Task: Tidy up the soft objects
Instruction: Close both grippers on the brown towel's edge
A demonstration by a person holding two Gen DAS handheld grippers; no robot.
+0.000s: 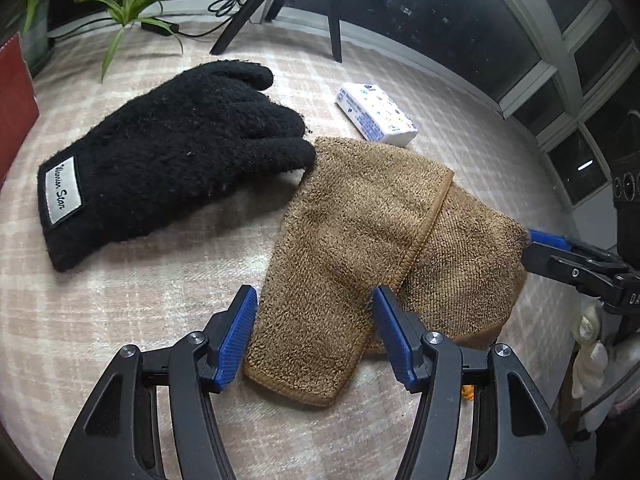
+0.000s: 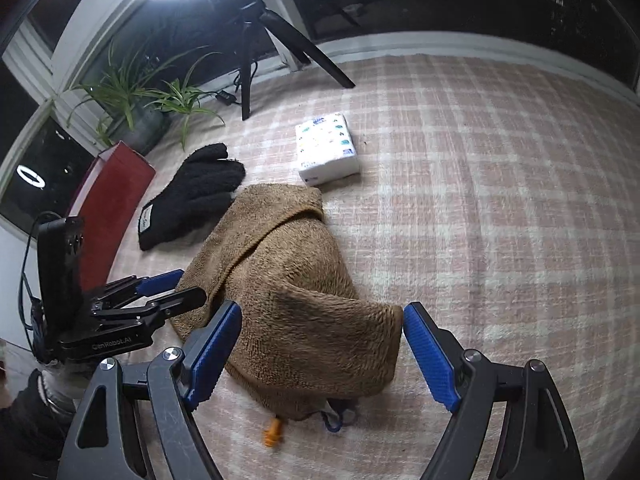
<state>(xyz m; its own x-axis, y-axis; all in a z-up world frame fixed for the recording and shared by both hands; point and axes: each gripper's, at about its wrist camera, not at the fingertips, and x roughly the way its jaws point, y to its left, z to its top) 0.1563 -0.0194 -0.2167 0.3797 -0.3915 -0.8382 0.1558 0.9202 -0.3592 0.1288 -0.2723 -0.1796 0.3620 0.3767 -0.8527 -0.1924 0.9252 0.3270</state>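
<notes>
A brown fleece towel (image 1: 360, 248) lies crumpled and partly folded on the checked cloth; it also shows in the right wrist view (image 2: 288, 292). A black fuzzy glove (image 1: 168, 160) with a white label lies flat to its left, fingertips touching the towel, and shows in the right wrist view (image 2: 192, 196). My left gripper (image 1: 314, 332) is open, its jaws either side of the towel's near corner. My right gripper (image 2: 322, 348) is open, straddling the towel's raised near fold. A small object with orange and blue parts (image 2: 304, 424) peeks from under the towel.
A white tissue pack (image 1: 376, 114) lies beyond the towel. A red box (image 2: 108, 208) stands at the left edge. A potted plant (image 2: 136, 100) and black tripod legs (image 2: 248, 68) stand at the back by the windows.
</notes>
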